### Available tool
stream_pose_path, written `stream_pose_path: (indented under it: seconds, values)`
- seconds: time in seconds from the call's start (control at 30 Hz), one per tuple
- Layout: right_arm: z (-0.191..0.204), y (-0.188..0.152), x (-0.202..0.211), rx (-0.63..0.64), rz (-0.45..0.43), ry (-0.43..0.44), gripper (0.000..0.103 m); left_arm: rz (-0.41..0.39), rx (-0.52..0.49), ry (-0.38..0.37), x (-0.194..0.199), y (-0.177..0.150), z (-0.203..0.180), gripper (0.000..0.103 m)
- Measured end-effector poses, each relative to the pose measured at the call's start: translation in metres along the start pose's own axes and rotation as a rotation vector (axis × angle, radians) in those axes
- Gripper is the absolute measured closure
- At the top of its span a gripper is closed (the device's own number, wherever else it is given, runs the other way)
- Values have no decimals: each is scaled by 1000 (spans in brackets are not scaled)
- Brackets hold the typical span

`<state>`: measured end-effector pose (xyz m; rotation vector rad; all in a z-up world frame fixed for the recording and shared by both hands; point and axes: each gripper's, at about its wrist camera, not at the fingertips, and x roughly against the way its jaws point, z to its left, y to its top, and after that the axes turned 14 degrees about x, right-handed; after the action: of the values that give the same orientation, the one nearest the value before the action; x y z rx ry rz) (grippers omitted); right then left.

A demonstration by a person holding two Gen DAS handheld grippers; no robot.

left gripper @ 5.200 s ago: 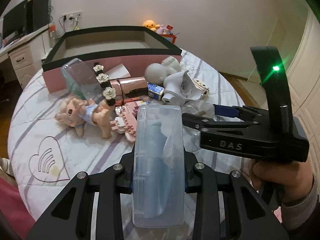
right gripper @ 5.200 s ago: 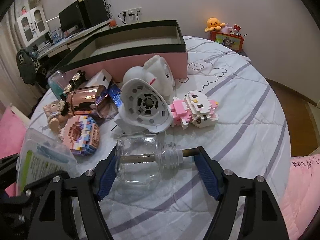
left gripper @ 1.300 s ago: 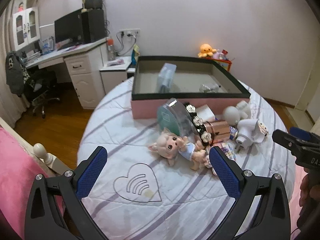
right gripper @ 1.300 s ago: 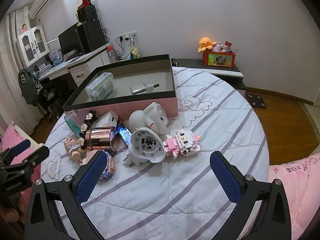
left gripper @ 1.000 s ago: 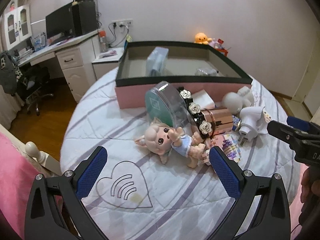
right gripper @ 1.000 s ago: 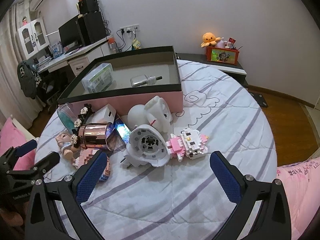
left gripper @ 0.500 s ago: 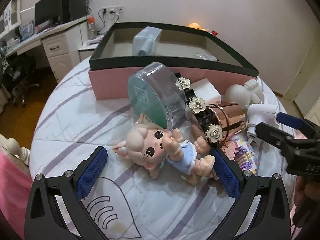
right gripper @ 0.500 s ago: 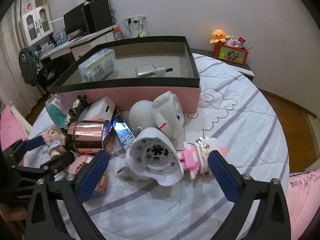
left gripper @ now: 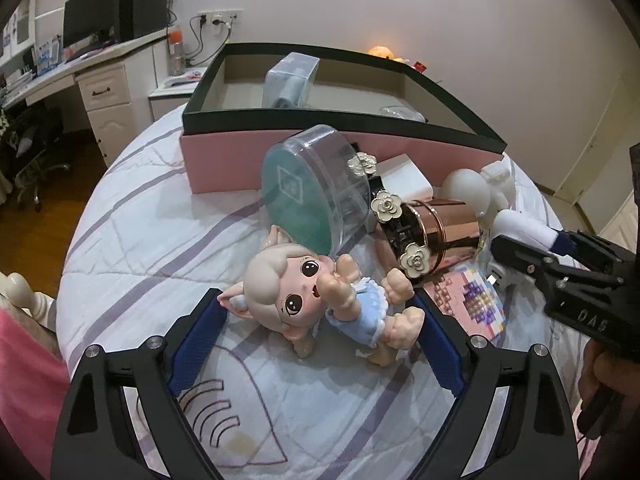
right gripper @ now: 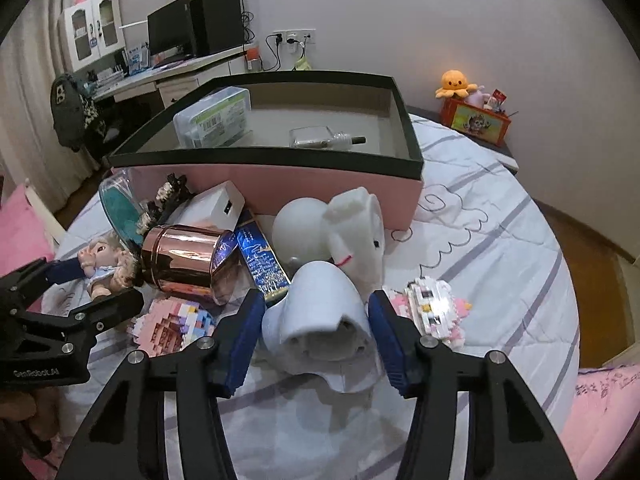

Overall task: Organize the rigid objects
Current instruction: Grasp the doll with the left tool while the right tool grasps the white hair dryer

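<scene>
A white desk (right gripper: 188, 74) stands by the far wall with a monitor (right gripper: 170, 34) and a dark speaker (right gripper: 216, 20) on it. An orange plush octopus (right gripper: 454, 82) sits on a colourful box (right gripper: 474, 120) in the corner, and a wall socket (right gripper: 294, 36) holds plugged cables.

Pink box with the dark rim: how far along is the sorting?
Done: the pink box holds a clear plastic case and a small glass bottle. In hand: the right gripper has just been closing around the white plug-in device; the left gripper has been closing around the doll. Left: rose-gold tin, round clear container, brick figures.
</scene>
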<state>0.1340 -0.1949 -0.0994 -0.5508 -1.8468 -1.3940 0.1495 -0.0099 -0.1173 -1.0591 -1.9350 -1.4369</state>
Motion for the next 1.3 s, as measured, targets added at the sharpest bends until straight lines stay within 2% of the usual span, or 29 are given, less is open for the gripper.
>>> stream_pose_path:
  seconds: [0.23,0.37,0.43,0.57,0.63,0.73,0.87,1.3]
  values:
    - [-1,-10,10,-13,-11,28,48,-9,-13,31,4,-6,0,11]
    - [3,-12,7,-9,1,39,40,-8,-27,58,2,-6,-4,10]
    - [4,-14,6,-5,0,36,39,-11,-38,68,1,-6,-6,10]
    - [-1,-16,2,-25,-5,58,39,-16,-28,58,0,-6,-5,11]
    - [1,-17,-2,2,43,51,39,-15,-22,51,2,-7,-3,11]
    - [0,-21,0,-18,47,90,40,-18,-20,49,5,-9,-1,11]
    - [-2,-26,-3,-42,30,94,43,-22,-18,46,6,-10,-1,11]
    - [-5,-22,15,-70,-29,128,43,-51,-1,42,27,-11,8,11]
